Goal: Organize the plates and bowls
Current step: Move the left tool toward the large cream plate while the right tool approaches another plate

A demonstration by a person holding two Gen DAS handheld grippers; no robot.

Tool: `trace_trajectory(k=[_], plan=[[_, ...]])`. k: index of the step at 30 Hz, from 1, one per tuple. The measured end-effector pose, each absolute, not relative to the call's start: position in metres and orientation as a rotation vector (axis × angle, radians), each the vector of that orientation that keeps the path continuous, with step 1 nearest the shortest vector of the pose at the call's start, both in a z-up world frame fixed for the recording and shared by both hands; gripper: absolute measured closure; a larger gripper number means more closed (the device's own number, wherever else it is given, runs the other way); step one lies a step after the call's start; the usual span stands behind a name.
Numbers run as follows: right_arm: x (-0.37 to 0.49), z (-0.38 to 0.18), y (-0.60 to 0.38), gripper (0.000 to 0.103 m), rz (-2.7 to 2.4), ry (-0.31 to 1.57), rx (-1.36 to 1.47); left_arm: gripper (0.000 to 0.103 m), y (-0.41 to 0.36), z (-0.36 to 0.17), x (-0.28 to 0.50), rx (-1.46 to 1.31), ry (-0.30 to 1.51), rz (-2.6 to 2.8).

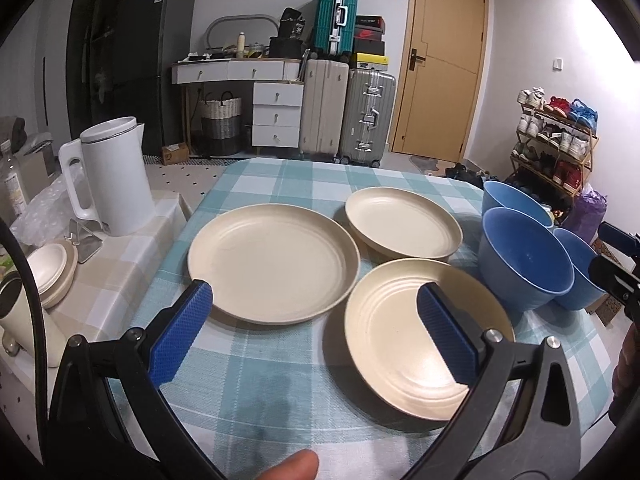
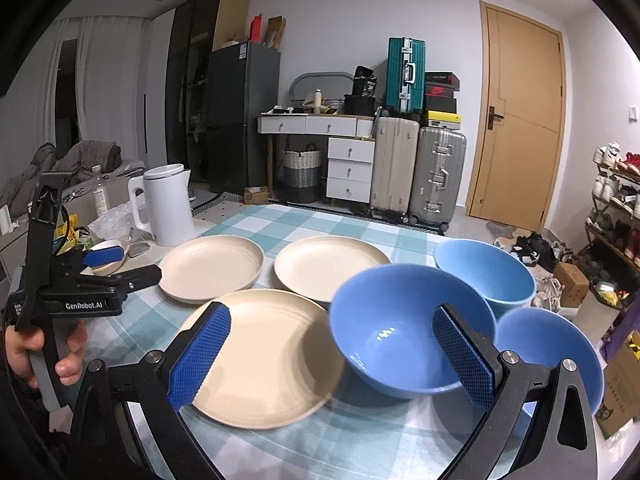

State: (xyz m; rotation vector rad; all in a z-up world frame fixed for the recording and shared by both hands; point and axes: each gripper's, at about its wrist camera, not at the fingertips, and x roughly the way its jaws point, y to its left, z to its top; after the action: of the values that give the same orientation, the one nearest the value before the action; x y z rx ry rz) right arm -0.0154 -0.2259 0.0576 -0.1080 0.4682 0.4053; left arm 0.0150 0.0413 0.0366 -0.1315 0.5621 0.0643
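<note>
Left gripper (image 1: 314,330), black frame with blue textured pads: jaws spread wide, nothing between them, hovering above the near edge of the table covered in a teal-and-white checked cloth (image 1: 280,392). Left pad over the near rim of the large cream round plate (image 1: 272,264); right pad over the near cream ridged plate (image 1: 400,340). Fingertip (image 1: 296,468) visible at the bottom edge of the left wrist view.

Right gripper (image 2: 330,354), same build: jaws spread wide, empty, held above the table. Left pad over the near cream ridged plate (image 2: 264,356); right pad over the middle blue plastic bowl (image 2: 400,328). Hand (image 2: 48,348) gripping the left gripper's handle at the left of the right wrist view.

Plates: three, all flat on the cloth, unstacked. Near ridged plate closest, just beside the large plate on its left. Third cream plate (image 1: 402,222) farther back, its near rim overlapped in view by the ridged plate; contact cannot be told.

Bowls: three, upright, grouped at the table's right side. Middle bowl nearest the plates, small blue bowl (image 2: 552,348) to its right, far blue bowl (image 2: 486,272) behind. Bowls closely clustered.

White plastic electric kettle with handle (image 1: 112,176): upright on the adjoining beige-checked surface at left, well apart from the plates.

Grey and beige hard suitcases (image 1: 348,120): standing against the far wall, beside the tan wooden door (image 1: 444,60).
</note>
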Motion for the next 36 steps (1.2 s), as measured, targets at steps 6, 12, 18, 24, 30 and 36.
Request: trace_trajectory(k=[6, 12, 18, 24, 30, 36], plan=[[0.002, 0.067, -0.203, 0.0, 0.414, 0.499, -0.112, 0.001, 0.054, 0.039, 0.022, -0.149, 0.587, 0.084], [0.021, 0.066, -0.186, 0.0, 0.43, 0.532, -0.103, 0.001, 0.067, 0.038, 0.033, -0.174, 0.612, 0.113], [0.045, 0.067, -0.169, 0.0, 0.424, 0.579, -0.118, 0.001, 0.079, 0.035, 0.046, -0.193, 0.637, 0.139], [0.07, 0.067, -0.158, 0.0, 0.42, 0.617, -0.152, 0.001, 0.09, 0.032, 0.063, -0.194, 0.659, 0.157], [0.095, 0.059, -0.139, 0.0, 0.463, 0.672, -0.157, 0.001, 0.102, 0.029, 0.081, -0.211, 0.692, 0.181], [0.113, 0.048, -0.116, 0.0, 0.501, 0.7, -0.156, 0.001, 0.115, 0.019, 0.096, -0.214, 0.727, 0.211]])
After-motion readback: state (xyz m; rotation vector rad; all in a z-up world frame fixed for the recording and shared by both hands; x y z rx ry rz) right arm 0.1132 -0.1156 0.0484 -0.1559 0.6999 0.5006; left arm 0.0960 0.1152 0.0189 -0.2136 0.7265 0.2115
